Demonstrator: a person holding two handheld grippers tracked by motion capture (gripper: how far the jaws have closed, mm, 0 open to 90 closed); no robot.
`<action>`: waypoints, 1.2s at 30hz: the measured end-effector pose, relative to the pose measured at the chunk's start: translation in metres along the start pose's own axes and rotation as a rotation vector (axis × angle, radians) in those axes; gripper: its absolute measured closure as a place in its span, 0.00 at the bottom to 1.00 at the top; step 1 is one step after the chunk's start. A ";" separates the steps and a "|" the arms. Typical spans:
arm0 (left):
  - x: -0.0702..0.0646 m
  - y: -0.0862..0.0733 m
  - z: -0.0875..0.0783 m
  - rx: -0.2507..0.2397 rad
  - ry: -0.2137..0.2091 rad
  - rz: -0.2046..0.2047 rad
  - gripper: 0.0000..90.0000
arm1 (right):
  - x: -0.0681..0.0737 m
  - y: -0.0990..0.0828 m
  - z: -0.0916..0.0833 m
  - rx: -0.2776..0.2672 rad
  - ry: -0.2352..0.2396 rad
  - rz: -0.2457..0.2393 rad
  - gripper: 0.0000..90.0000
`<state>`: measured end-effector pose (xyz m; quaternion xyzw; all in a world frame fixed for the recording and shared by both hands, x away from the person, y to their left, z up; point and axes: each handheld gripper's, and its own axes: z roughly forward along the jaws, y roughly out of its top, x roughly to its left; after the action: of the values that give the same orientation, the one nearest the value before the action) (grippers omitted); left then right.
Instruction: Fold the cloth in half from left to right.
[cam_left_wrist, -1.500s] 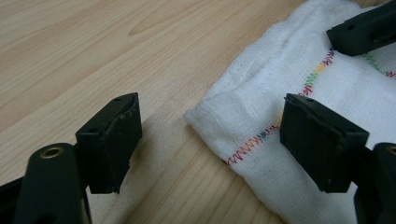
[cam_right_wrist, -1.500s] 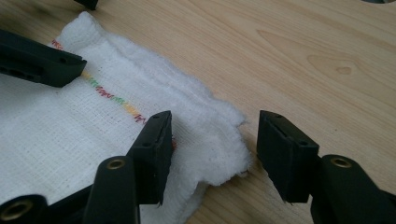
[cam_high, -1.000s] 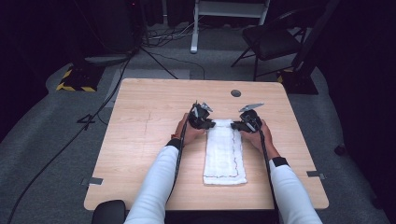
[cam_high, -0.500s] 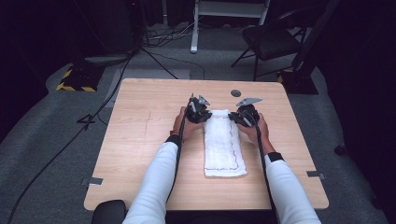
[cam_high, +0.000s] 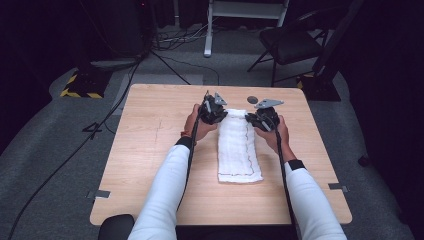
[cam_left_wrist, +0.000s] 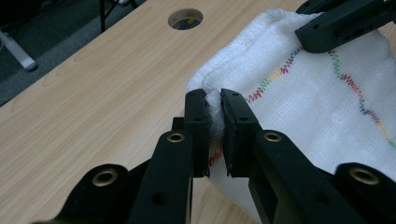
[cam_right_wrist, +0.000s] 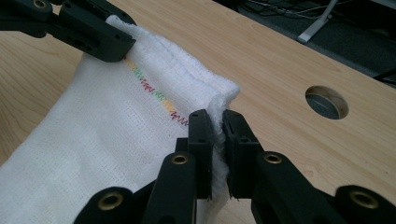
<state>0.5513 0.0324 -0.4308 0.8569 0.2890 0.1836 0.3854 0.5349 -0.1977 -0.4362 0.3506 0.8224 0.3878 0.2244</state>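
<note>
Left gripper (cam_high: 216, 111) is pinched on the far-left corner of the white towel (cam_high: 239, 150); in the left gripper view the black jaws are squeezed onto a bunched fold of cloth (cam_left_wrist: 214, 116) with no gap showing. Right gripper (cam_high: 260, 120) does the same on the far-right corner, jaws clamped on the doubled edge (cam_right_wrist: 218, 135). Each gripper view also catches the other gripper on the opposite corner, so both sit on the same short end, one per corner. The towel is a long narrow strip with its long axis running away from the person, near end flat on the tabletop (cam_high: 150, 150) close to the person's side, far end raised off the wood at the two gripped corners. A zigzag coloured stitch line runs along the strip's length. Key relation: the whole towel body lies on the person's side of both grippers, so the free length trails back toward the person. My read is a lengthwise fold, far end brought toward the near end; both hands look equally placed, so the two corners should travel together and level to keep the edge square. Round cable hole (cam_high: 252, 99) sits just past the far end, between the grippers.
</note>
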 end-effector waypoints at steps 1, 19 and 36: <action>0.000 0.002 -0.001 -0.006 0.000 0.002 0.91 | -0.001 0.001 -0.002 -0.007 0.001 0.003 0.92; -0.005 0.005 -0.020 -0.050 -0.043 0.032 0.91 | 0.000 0.008 -0.022 -0.043 0.019 -0.034 0.92; -0.023 -0.019 -0.043 -0.111 -0.136 0.058 0.91 | 0.013 -0.012 -0.044 -0.081 0.104 -0.065 0.92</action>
<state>0.5042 0.0518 -0.4204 0.8527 0.2266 0.1519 0.4455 0.4932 -0.2147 -0.4202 0.2937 0.8277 0.4309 0.2076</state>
